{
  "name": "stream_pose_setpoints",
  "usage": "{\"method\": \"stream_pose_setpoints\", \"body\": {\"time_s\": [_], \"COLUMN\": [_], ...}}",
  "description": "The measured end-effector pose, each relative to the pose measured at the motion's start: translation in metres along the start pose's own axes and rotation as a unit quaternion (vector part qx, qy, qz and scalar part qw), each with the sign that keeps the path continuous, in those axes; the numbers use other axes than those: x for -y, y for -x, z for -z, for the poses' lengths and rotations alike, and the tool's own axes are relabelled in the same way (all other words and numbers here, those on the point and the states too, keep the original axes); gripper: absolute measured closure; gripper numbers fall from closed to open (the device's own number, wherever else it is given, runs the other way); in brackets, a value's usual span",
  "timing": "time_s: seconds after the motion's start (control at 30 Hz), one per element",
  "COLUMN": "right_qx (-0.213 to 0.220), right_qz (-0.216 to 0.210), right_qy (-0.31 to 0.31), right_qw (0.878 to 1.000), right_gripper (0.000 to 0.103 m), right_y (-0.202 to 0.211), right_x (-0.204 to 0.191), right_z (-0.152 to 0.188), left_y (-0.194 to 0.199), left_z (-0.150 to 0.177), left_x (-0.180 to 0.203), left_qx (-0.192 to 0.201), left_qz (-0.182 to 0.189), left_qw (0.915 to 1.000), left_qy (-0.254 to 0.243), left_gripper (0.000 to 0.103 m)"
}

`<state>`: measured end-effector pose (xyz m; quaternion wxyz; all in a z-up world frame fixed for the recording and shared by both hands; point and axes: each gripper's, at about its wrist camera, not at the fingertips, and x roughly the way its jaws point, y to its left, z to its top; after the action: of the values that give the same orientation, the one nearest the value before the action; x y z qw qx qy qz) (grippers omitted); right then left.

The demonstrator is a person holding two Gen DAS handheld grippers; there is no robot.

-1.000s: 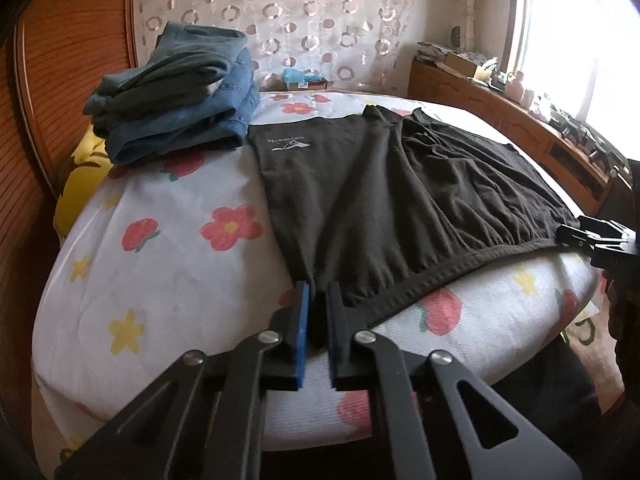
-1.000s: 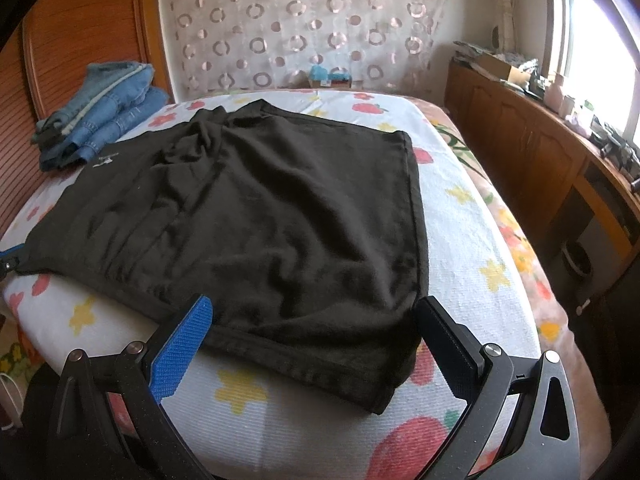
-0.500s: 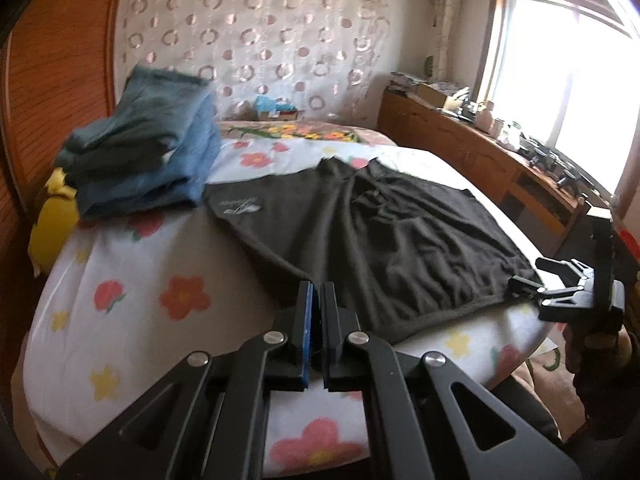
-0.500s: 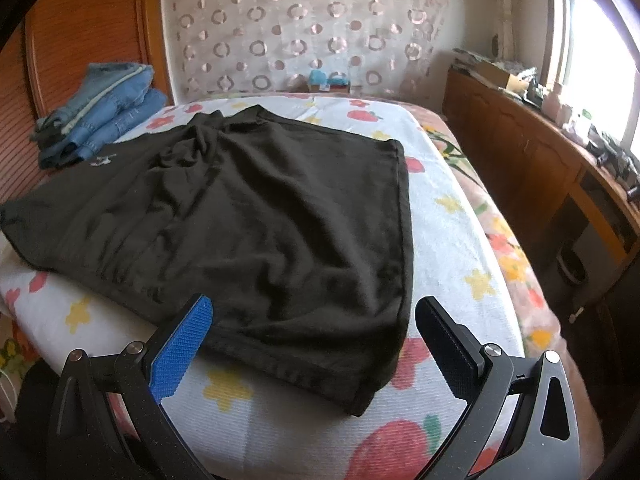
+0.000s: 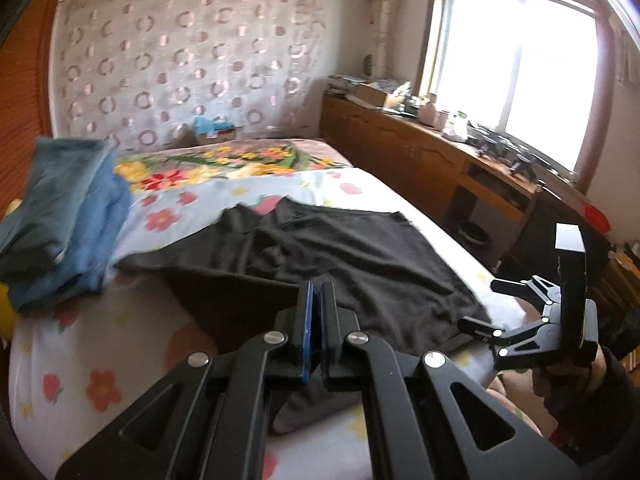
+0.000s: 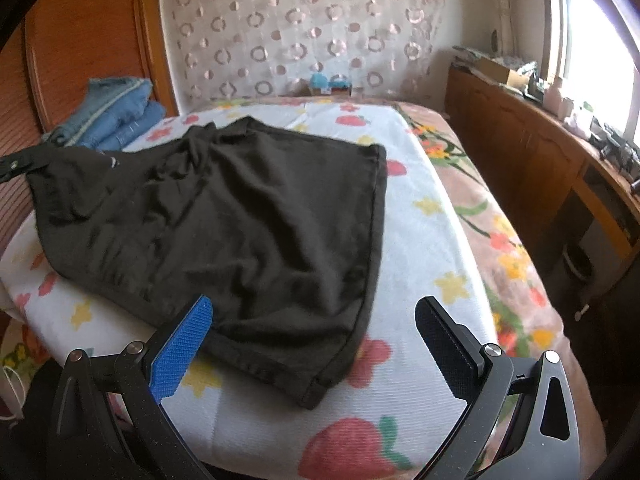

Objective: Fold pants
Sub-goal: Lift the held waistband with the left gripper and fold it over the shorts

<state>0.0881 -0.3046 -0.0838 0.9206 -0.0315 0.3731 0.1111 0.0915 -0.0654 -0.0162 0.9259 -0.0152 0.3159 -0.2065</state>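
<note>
Dark brown pants lie spread on the flowered bed. My left gripper is shut on the left waistband corner and holds it lifted above the bed, so the cloth hangs in a slope from it. In the right wrist view the left gripper shows at the far left edge with the cloth pinched. My right gripper is open and empty, hovering just short of the near waistband corner; it also shows in the left wrist view.
A stack of folded blue jeans sits at the bed's left, by the wooden headboard. A wooden cabinet with clutter runs along the right wall under the window. A small box is at the bed's far end.
My left gripper has risen with the waistband corner, lifting that side of the pants off the bed. My right gripper has stayed open and drawn back slightly from the near corner.
</note>
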Motion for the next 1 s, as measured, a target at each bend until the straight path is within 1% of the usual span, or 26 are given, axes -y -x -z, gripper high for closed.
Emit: {"method": "stream_pose_setpoints", "body": {"time_s": [0.13,0.27,0.4,0.47,0.53,0.57,0.6,0.67,0.73,0.87,0.93,1.0], "right_qx": [0.009,0.006,0.011,0.014,0.017,0.018,0.02,0.023,0.025,0.025,0.024,0.022], "right_qz": [-0.002,-0.002,-0.003,-0.005,-0.006,-0.007,-0.008,-0.011,-0.015,-0.034,-0.044,-0.055], "right_qy": [-0.002,-0.002,0.0,0.0,-0.001,-0.001,0.0,0.001,0.003,0.004,0.012,0.021], "right_qw": [1.0,1.0,1.0,1.0,1.0,1.0,1.0,1.0,1.0,0.999,0.999,0.998], "right_gripper": [0.005,0.015,0.017,0.017,0.018,0.018,0.019,0.023,0.027,0.041,0.044,0.047], "right_y": [0.005,0.006,0.01,0.012,0.012,0.012,0.011,0.012,0.011,0.009,0.006,0.004], "right_x": [0.005,0.012,0.014,0.014,0.012,0.011,0.009,0.005,0.0,-0.012,-0.02,-0.029], "right_z": [-0.001,0.001,0.001,0.001,0.0,-0.001,-0.002,-0.003,-0.005,-0.008,-0.01,-0.012], "left_y": [-0.008,-0.017,-0.019,-0.02,-0.021,-0.02,-0.018,-0.015,-0.011,-0.014,-0.017,-0.023], "left_z": [-0.013,-0.022,-0.023,-0.023,-0.02,-0.019,-0.018,-0.015,-0.01,0.006,0.018,0.029], "left_x": [0.024,0.042,0.048,0.05,0.049,0.047,0.045,0.037,0.027,0.01,0.0,-0.008], "left_qx": [0.001,-0.003,-0.005,-0.007,-0.004,0.0,0.003,0.001,-0.001,-0.017,-0.027,-0.04], "left_qz": [0.024,0.035,0.038,0.034,0.017,0.01,0.005,-0.002,-0.004,-0.023,-0.035,-0.037], "left_qw": [0.9995,0.9986,0.9984,0.9985,0.9988,0.9988,0.9988,0.999,0.9993,0.9992,0.9988,0.9984], "left_qy": [-0.021,-0.039,-0.041,-0.042,-0.046,-0.048,-0.049,-0.044,-0.036,-0.027,-0.02,-0.013], "left_gripper": [0.103,0.103,0.103,0.097,0.088,0.085,0.08,0.076,0.069,0.068,0.068,0.068]}}
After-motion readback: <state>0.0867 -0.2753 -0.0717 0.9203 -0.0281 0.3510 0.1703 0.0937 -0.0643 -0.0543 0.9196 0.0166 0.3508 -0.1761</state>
